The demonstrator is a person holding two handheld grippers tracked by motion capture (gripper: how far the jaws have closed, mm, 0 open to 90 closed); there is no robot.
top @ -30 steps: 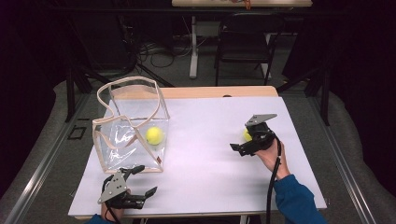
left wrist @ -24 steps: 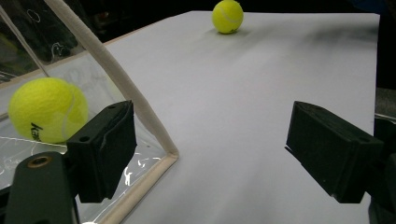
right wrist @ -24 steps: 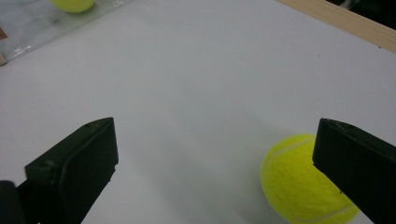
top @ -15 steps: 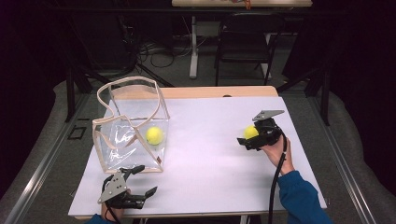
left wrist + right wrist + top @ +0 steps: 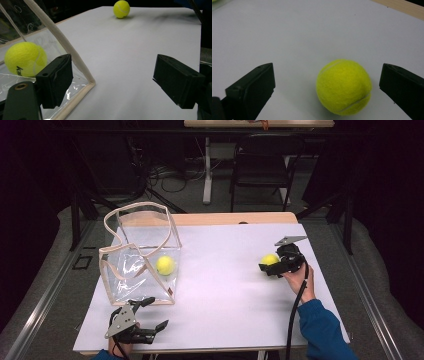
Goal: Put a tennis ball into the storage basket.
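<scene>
Right gripper view shows my right hand-held gripper wide open, a ball sitting between its jaws on the white surface, touching neither. High view puts that ball near the surface's right edge. My left hand-held gripper rests at the near edge, jaws apart and holding nothing, just beside a clear bag with a second ball inside.

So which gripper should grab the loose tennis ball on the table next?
The right gripper. Its jaws are open with the loose tennis ball sitting between them on the white table. The left gripper sits open at the near edge by the clear bag, far from that ball.
</scene>
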